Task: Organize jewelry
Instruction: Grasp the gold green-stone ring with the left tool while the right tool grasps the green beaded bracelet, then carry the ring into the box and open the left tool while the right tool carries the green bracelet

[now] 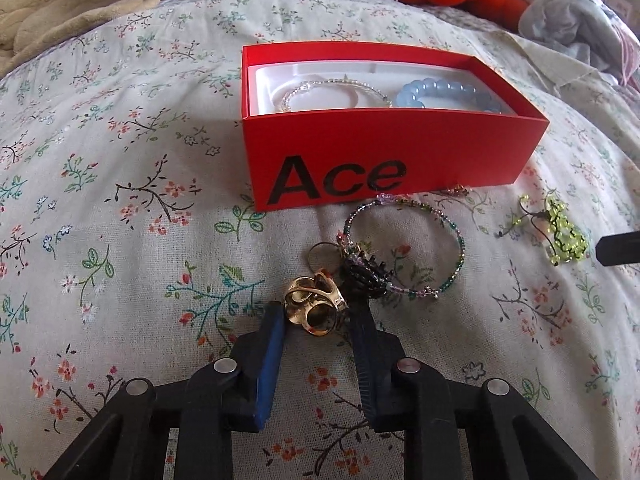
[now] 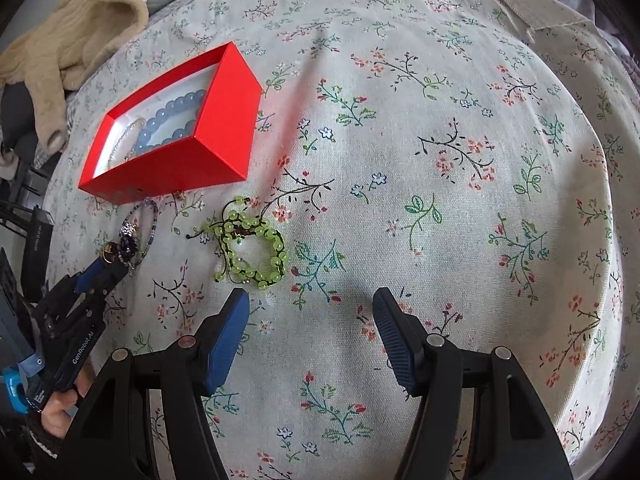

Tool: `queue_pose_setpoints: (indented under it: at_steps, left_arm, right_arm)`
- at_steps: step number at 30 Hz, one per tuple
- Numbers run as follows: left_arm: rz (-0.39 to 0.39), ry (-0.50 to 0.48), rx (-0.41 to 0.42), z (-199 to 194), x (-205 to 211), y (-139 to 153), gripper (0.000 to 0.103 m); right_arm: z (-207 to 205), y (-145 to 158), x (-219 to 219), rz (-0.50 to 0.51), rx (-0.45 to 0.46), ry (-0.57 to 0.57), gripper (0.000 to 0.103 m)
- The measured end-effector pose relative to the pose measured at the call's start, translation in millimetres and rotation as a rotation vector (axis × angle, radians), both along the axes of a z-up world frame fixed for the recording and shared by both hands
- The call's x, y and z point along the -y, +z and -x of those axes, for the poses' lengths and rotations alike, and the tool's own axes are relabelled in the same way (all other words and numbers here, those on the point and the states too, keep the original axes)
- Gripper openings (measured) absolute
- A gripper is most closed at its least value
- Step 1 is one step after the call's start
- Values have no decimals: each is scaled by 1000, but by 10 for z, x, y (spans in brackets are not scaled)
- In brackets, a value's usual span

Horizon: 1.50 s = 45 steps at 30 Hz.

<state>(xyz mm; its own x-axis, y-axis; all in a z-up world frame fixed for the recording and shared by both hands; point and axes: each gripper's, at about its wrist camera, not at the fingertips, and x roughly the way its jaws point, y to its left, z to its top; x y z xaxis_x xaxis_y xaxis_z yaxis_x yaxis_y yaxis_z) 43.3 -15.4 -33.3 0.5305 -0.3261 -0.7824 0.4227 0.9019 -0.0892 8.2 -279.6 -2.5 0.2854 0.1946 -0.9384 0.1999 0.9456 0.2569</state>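
Left tool [image 1: 316, 312] straddles gold ring [image 1: 314, 310]; right tool [image 2: 312, 304] gapes above bedspread [image 2: 440, 160].

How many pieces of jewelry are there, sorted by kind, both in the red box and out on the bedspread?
Bracelets in the red box: 2, clear beaded and blue beaded
Bracelets on the bedspread: 2, multicolour beaded and green beaded
Gold rings: 1
Dark beaded cluster: 1
Total: 6

Gold ring [image 1: 314, 312] and bracelets beside red box [image 1: 384, 160]
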Motion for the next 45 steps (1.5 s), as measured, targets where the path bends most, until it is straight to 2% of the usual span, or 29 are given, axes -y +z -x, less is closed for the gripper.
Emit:
queue_pose_setpoints:
  at_steps: [7,10,15,19,21,30,45]
  left_arm:
    - [14,21,-12,38,-55,43,27]
    - [21,27,-12,48,-87,64,27]
    - [20,39,-18,63,-115,64,27]
    - [24,44,-24,76,-131,68,27]
    - [20,44,-27,91,-135,72,27]
    - [14,55,-10,159,-190,195,27]
    - [29,71,-19,156,-189,358,27]
  right_arm:
    - [-80,-2,34,8,17,-26,66]
    - [-109,10,72,-10,32,-43,60]
    - [-180,-36,67,-22,30,-53,41]
    - [-246,-162,49,-78,0,-55,26]
    - [-255,-164,37,-47,2,-44,10]
    - [-220,-58,90,-57,22,-51,8]
    - [-60,493,147,-90,156,-39,8]
